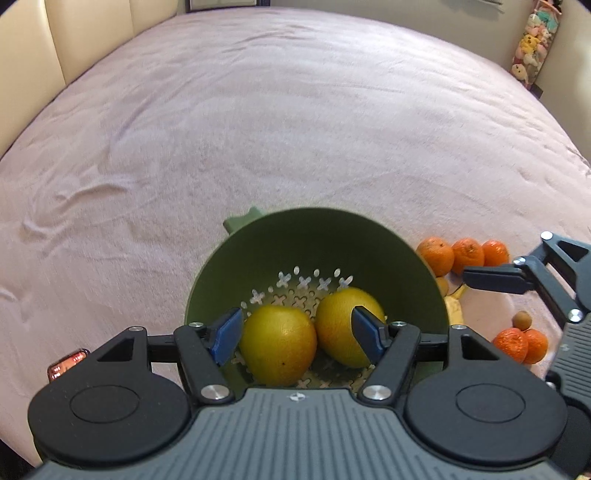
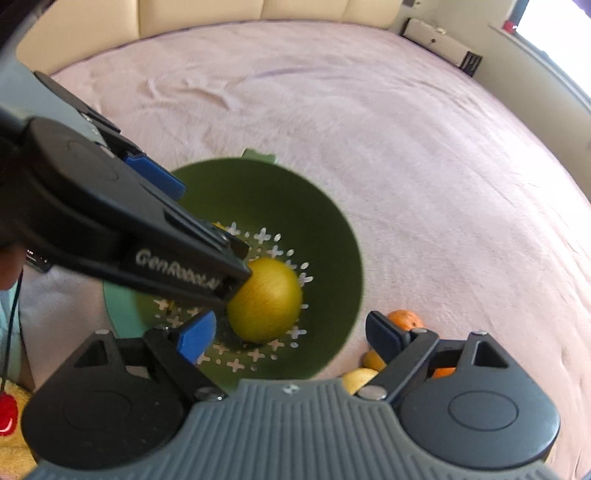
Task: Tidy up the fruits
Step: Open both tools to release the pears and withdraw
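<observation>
A green colander sits on the pink bedspread and holds two large yellow-green citrus fruits. My left gripper is open above them, its blue pads on either side of the pair, not gripping. In the right wrist view the colander shows one yellow fruit, with the left gripper's body crossing over it. My right gripper is open and empty over the colander's near right rim. Several tangerines lie right of the colander.
More tangerines and a small brown fruit lie near right. A yellow fruit and an orange one lie by the right gripper. A padded headboard bounds the bed. Plush toys hang at far right.
</observation>
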`<state>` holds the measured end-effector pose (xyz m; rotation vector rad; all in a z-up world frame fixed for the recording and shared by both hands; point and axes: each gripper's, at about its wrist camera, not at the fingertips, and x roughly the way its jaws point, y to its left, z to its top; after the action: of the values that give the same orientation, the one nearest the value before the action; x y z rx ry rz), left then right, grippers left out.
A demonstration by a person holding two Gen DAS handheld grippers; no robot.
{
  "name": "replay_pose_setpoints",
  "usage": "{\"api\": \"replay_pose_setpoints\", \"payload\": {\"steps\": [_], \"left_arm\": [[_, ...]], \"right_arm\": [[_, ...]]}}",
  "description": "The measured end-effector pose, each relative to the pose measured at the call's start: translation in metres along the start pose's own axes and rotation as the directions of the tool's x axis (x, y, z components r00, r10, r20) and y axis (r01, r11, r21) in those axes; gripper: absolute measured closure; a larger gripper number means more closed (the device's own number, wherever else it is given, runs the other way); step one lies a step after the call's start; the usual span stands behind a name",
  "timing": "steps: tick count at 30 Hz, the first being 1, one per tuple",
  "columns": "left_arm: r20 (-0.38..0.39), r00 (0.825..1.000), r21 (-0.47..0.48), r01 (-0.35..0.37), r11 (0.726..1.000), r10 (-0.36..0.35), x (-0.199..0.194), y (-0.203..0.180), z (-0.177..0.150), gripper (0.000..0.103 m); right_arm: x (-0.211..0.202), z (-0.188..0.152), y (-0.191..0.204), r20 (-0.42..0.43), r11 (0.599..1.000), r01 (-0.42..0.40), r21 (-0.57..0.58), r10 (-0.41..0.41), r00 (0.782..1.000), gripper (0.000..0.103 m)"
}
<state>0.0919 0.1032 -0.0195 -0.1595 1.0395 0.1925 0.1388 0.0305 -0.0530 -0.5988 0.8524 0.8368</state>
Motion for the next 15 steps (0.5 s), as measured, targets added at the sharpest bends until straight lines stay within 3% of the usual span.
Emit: {"api": "replay_pose_setpoints", "payload": {"steps": [8, 15], "left_arm": [[0.092, 0.995, 0.024, 0.021, 1.0, -0.023, -0.024, -0.011, -0.002, 0.024], [0.154, 0.981, 0.054, 0.114, 0.992, -0.121, -0.04, -0.03, -0.013, 0.024]], "right_arm": [[-0.045, -0.022, -0.014, 0.137, 0.982, 0.055, 0.18, -0.08, 0.987, 0.018], [-0.077, -0.056, -0.024, 0.212, 0.934, 0.092, 0.346, -0.174, 0.962, 0.018]]}}
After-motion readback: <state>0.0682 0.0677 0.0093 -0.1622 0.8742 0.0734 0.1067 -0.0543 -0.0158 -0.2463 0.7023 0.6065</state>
